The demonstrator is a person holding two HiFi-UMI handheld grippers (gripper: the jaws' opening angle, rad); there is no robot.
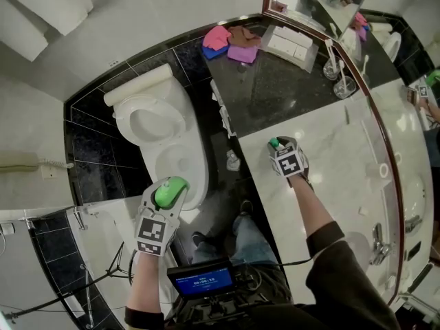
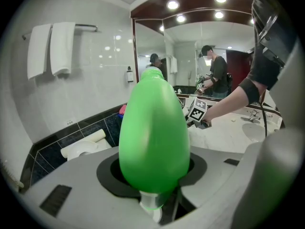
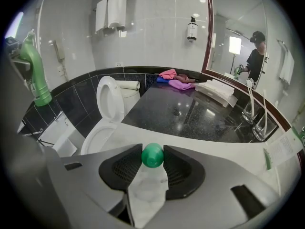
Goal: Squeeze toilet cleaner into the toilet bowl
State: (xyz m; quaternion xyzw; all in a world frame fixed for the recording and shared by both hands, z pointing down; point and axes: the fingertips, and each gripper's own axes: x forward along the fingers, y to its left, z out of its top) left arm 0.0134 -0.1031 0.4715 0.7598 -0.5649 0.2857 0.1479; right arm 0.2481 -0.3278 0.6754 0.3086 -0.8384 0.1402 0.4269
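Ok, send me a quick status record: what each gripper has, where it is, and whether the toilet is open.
left gripper: jaws shut on the green bottle
bottle position: in the head view, at the near edge of the toilet bowl
right gripper: jaws shut on a small green cap
cap position: above the marble counter; contact with it cannot be told
toilet: lid raised, bowl open
cleaner in bowl: none visible

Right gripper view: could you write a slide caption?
Right tool grips the green cap over the marble counter; toilet lid up behind.
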